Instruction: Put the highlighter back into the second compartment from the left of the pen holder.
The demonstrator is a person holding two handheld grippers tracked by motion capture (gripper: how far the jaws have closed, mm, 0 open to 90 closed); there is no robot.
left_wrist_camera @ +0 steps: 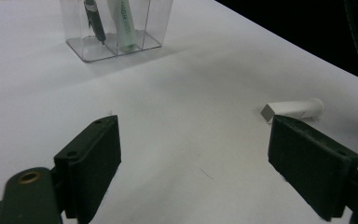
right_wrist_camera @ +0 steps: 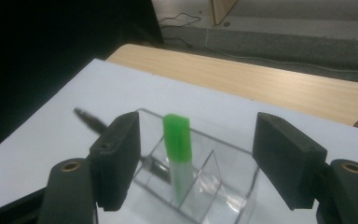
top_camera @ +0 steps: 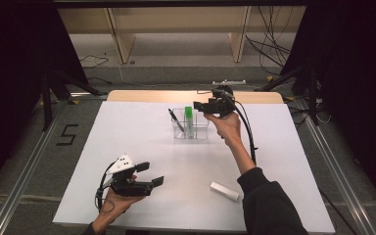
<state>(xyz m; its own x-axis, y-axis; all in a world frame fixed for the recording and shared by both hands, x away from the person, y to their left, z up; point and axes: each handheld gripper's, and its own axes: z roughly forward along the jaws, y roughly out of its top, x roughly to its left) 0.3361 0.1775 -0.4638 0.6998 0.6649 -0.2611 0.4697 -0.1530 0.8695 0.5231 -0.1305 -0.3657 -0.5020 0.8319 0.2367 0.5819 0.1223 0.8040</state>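
A clear compartment holder (top_camera: pixel 201 131) stands at the middle back of the white table. In it a green-capped highlighter (top_camera: pixel 188 117) stands upright and a black pen (top_camera: pixel 175 120) leans left. My right gripper (top_camera: pixel 200 106) hovers just above and right of the holder, open, and the green cap (right_wrist_camera: pixel 177 137) shows between its jaws without touching them. The pen (right_wrist_camera: pixel 91 120) pokes out left of the holder's wall (right_wrist_camera: pixel 242 186). My left gripper (top_camera: pixel 150 173) rests low at the front left, open and empty (left_wrist_camera: pixel 193 163). A white capped marker (top_camera: pixel 224 191) lies at the front right.
From the left gripper view the holder (left_wrist_camera: pixel 161 18) with pen (left_wrist_camera: pixel 94 21) and highlighter (left_wrist_camera: pixel 123 23) stands far ahead, and the white marker (left_wrist_camera: pixel 293 108) lies near the right jaw. A wooden strip (top_camera: pixel 176 95) borders the table's far edge.
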